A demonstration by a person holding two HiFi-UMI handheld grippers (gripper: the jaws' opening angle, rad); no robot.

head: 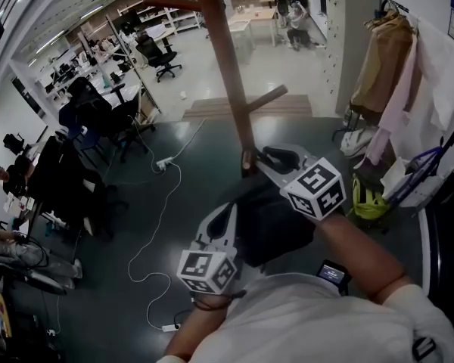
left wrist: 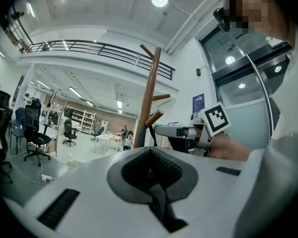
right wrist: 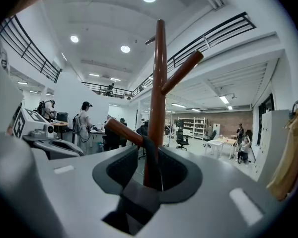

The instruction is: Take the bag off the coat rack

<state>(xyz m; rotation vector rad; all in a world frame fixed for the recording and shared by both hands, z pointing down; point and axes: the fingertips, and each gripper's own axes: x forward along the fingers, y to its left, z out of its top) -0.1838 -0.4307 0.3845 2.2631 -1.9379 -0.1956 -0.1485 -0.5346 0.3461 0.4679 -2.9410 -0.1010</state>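
The brown wooden coat rack (head: 227, 66) stands just beyond both grippers, its pole (right wrist: 158, 83) straight ahead in the right gripper view. A black bag (head: 276, 229) hangs under the grippers. Its dark strap (right wrist: 151, 155) loops over a low peg (right wrist: 121, 130) and runs down between the jaws of my right gripper (right wrist: 149, 170), which stand open around it. In the head view that right gripper (head: 263, 159) reaches up to the pole. My left gripper (head: 225, 214) is lower and left, at the bag's edge; its jaws look shut. Whether they pinch the bag is hidden.
Coats (head: 390, 66) hang on a rail at the right, with a yellow-green helmet (head: 367, 203) below them. A power strip and cables (head: 165, 162) lie on the dark floor to the left. Office chairs (head: 163, 55) and desks with seated people fill the left side.
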